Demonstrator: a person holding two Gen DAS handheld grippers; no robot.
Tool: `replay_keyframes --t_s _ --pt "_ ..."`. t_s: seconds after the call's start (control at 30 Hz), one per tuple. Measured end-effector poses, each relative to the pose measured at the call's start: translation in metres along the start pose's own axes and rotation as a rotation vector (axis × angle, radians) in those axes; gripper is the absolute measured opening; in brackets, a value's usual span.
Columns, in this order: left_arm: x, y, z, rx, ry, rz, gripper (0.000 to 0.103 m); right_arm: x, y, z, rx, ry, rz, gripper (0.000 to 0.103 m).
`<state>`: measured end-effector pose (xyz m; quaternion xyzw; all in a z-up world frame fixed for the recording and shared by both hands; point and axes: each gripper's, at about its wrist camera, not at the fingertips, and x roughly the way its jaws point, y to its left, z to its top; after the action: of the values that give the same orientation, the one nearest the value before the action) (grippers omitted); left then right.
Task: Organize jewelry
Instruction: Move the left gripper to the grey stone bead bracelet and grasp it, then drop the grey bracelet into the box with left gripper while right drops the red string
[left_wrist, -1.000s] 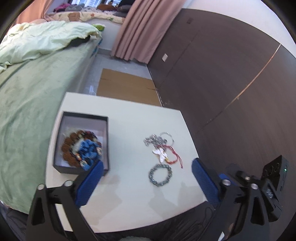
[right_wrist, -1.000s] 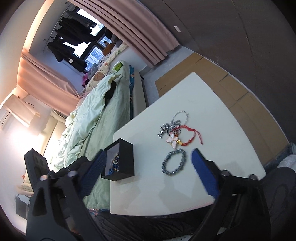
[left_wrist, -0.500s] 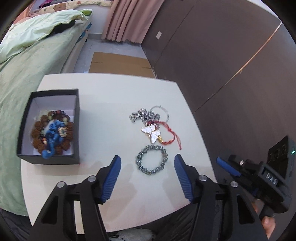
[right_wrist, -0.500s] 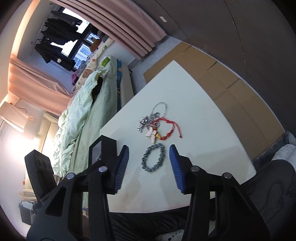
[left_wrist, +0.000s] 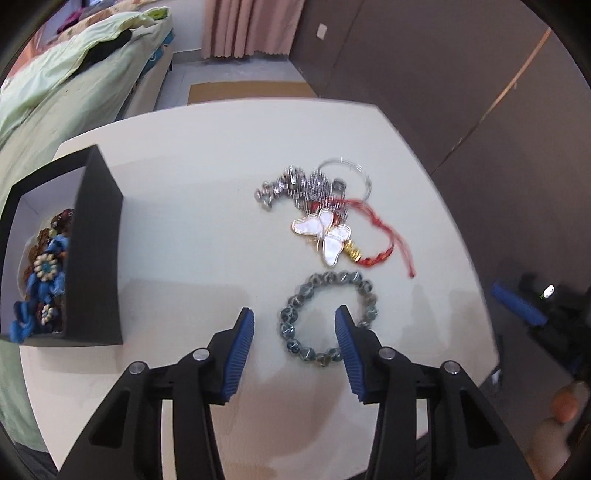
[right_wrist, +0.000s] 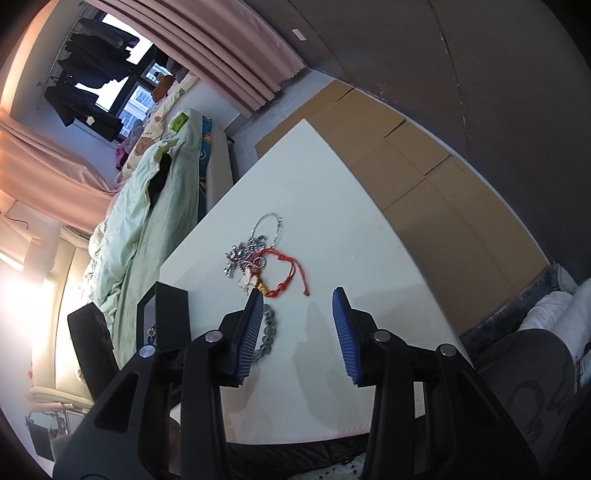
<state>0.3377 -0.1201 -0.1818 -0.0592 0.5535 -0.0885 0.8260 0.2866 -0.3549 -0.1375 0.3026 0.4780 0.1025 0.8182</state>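
One grey beaded bracelet (left_wrist: 327, 317) lies flat on the white table (left_wrist: 192, 229), near its front edge and toward the right side. Left gripper (left_wrist: 294, 326): jaws apart, low over the table, the left finger (left_wrist: 236, 354) outside the bracelet's ring and the right finger (left_wrist: 349, 350) over the ring's right part; whether either pad touches a bead cannot be told. Just behind the bracelet, a tangle of pieces: white butterfly pendant (left_wrist: 325, 236), red cord bracelet (left_wrist: 380, 236), silver chain (left_wrist: 299, 184) and thin silver hoop (left_wrist: 351, 171), all overlapping. At the table's left edge, a black box (left_wrist: 98, 258) with a white lining, holding brown beads (left_wrist: 61, 221) and a blue woven piece (left_wrist: 48, 273). Right gripper (right_wrist: 298, 319): jaws apart, empty, poised over the table's front right part, with the red cord bracelet (right_wrist: 286, 273) just beyond its tips and the beaded bracelet (right_wrist: 269, 328) partly hidden behind its left finger (right_wrist: 251, 332).
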Motion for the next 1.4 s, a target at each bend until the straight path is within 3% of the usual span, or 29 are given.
replay_keyframes --t_s 0.17,0.2,0.23,0.33,0.63,1.0,1.1,1.23,1.4 --pt "0.003 -0.008 -0.003 0.058 -0.008 0.073 0.03 0.01 0.001 0.003 -0.01 0.01 -0.027 0.04" --pt "0.003 -0.005 -0.001 0.05 -0.008 0.085 0.014 0.013 0.002 0.004 -0.013 0.013 -0.029 0.04" --pt "0.002 0.002 0.001 0.029 -0.003 0.089 0.008 0.015 0.004 0.004 -0.016 0.017 -0.03 0.04" --pt "0.0 0.014 0.005 -0.003 0.012 0.035 0.007 0.023 0.011 0.007 -0.032 0.027 -0.033 0.04" --pt "-0.042 0.032 0.015 -0.052 -0.068 -0.033 0.007 0.061 0.042 0.014 -0.139 0.071 -0.133 0.04" --pt "-0.084 0.042 0.029 -0.086 -0.148 -0.073 0.007 0.111 0.076 0.01 -0.376 0.103 -0.424 0.039" --pt "-0.09 0.047 0.029 -0.098 -0.16 -0.079 0.007 0.116 0.073 0.001 -0.434 0.105 -0.465 0.034" --pt "-0.098 0.051 0.026 -0.104 -0.169 -0.085 0.007 0.112 0.066 -0.003 -0.462 0.109 -0.489 0.008" --pt "-0.103 0.054 0.022 -0.12 -0.178 -0.114 0.007 0.095 0.05 0.0 -0.414 0.103 -0.447 0.005"
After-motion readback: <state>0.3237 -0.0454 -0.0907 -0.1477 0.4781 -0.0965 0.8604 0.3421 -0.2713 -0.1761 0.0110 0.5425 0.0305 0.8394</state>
